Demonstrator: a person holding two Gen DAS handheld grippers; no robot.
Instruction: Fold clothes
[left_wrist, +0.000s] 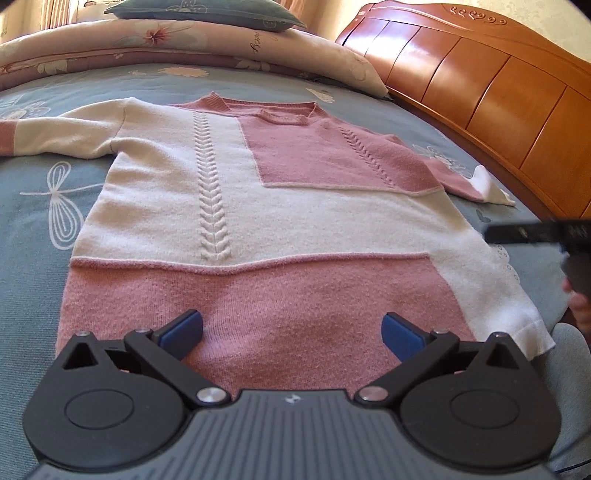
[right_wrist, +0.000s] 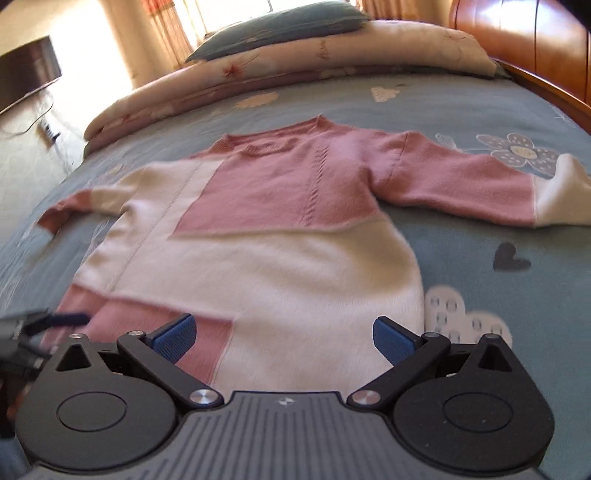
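Observation:
A pink and white knitted sweater (left_wrist: 280, 206) lies flat on the bed, front up, collar at the far end and both sleeves spread out sideways. My left gripper (left_wrist: 291, 332) hovers open over the pink hem, nothing between its blue pads. In the right wrist view the same sweater (right_wrist: 266, 236) fills the middle, its right sleeve (right_wrist: 480, 188) stretched toward the headboard side. My right gripper (right_wrist: 284, 338) is open above the hem's white right part, holding nothing. The right gripper shows as a dark shape (left_wrist: 546, 236) at the left view's right edge; the left gripper's tip (right_wrist: 55, 319) shows at lower left.
The bed has a blue-grey floral sheet (left_wrist: 44, 206). A folded floral quilt (left_wrist: 184, 44) with a dark pillow (left_wrist: 207, 11) on it lies behind the collar. A wooden headboard (left_wrist: 498, 85) runs along the right. The floor and dark furniture (right_wrist: 26, 74) lie left of the bed.

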